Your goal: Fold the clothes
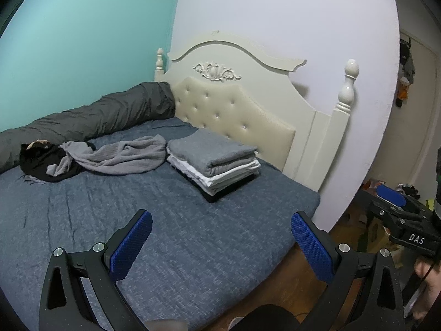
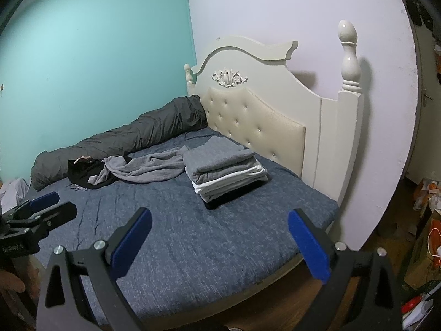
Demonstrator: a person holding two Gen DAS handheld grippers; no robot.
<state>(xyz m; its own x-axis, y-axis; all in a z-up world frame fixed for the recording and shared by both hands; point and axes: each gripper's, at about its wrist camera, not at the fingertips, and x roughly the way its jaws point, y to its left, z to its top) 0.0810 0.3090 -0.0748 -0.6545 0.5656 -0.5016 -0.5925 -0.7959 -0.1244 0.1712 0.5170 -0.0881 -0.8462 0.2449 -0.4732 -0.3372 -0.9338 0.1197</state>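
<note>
Nearest in the left wrist view, the left gripper [image 1: 222, 224] hangs above the front part of the bed, its jaws spread wide with nothing between the blue textured pads [image 1: 129, 245]. The right gripper [image 2: 219, 222] is held the same way in its own view, jaws wide apart and empty, over the near edge of the mattress (each gripper also shows at the margin of the other's camera, black-framed with blue pads).

Under both lies the blue-grey woven bedspread [image 1: 171, 237], wrinkled on the left side and bare in front. Beyond the bare stretch, towards the headboard, sits a neat stack of folded clothes [image 1: 215, 165]: a thick grey piece on top, white layers under it, something dark at the bottom.

Just left of the stack and touching its side, a loose light-grey knitted garment [image 1: 124, 155] lies crumpled and unfolded. Its far-left end drapes over a black garment [image 1: 38, 161], also bunched up.

Behind these, a long dark-grey rolled duvet [image 1: 91, 117] runs along the turquoise wall [image 1: 82, 27]. The cream headboard with tufted padding and carved ornament [image 1: 234, 104] stands against the pale lilac wall [image 1: 275, 8].
</note>
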